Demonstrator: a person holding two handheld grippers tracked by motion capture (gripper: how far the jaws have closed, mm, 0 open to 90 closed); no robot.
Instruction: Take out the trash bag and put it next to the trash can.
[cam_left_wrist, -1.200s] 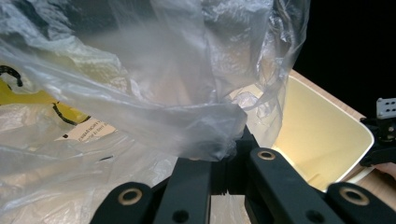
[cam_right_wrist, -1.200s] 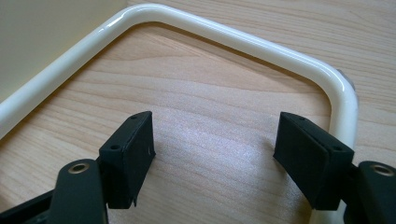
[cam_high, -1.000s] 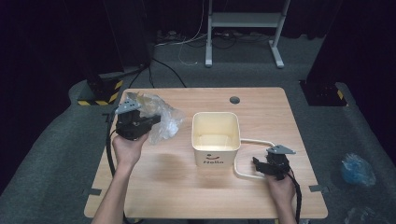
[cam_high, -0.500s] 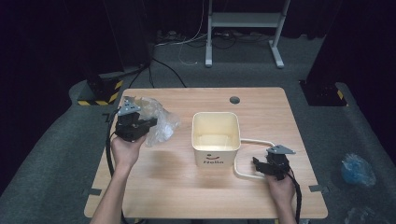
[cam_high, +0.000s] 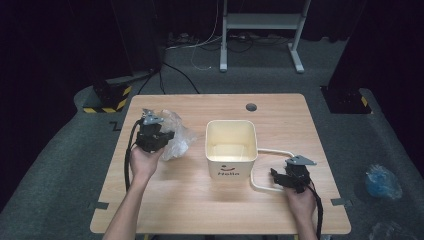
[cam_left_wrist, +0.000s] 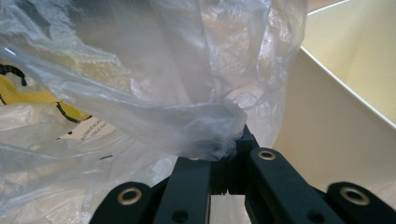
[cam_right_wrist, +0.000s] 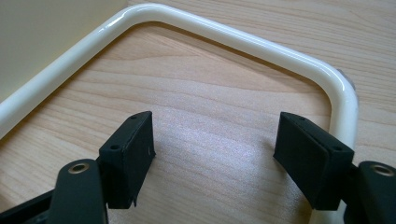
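Two tools: the left tool (cam_left_wrist: 224, 158) is clamped on a clear plastic bag (cam_high: 175, 137); the right tool (cam_right_wrist: 215, 149), jaws apart, rests beside the bin's white handle (cam_right_wrist: 224, 35).

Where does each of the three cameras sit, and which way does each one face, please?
High view: above the table's near edge, facing forward and down; forearms, left tongs, right tongs.
Left gripper view: on the left tongs, facing the plastic bag pinched in its jaws.
Right gripper view: on the right tongs, facing the tabletop inside the handle.
Shared: all three show the cream bin.
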